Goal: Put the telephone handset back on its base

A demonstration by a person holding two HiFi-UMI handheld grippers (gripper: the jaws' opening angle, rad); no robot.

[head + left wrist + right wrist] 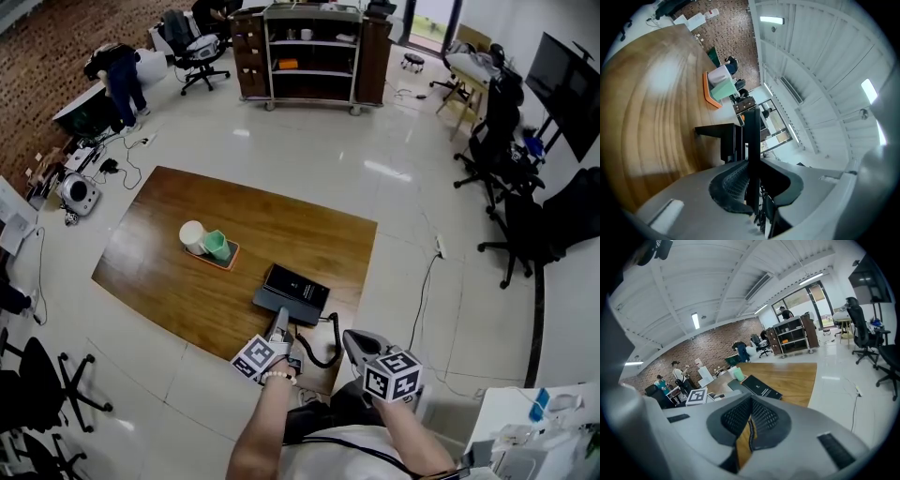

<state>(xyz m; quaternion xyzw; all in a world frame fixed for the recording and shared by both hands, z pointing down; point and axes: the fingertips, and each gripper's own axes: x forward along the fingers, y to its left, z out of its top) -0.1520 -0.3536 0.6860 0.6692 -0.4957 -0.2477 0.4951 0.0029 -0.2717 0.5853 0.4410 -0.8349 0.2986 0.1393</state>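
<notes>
The dark telephone base [295,289] lies flat near the wooden table's [178,211] near edge. A black cord [323,349] curls off its near side. My left gripper [279,324] reaches over the table edge just short of the base, shut on the black handset [752,136]. The handset shows edge-on between the pads, with the base [723,139] just beyond it. In the head view the gripper hides most of the handset. My right gripper [354,341] hovers off the table's near corner, jaws together on nothing. Its own view shows the base [761,389] ahead.
An orange tray [228,260] with a white cup and a green cup stands mid-table, beyond the base. Office chairs [511,178] stand to the right. A shelf unit [312,52] is at the far end and cables trail on the tiled floor [422,291].
</notes>
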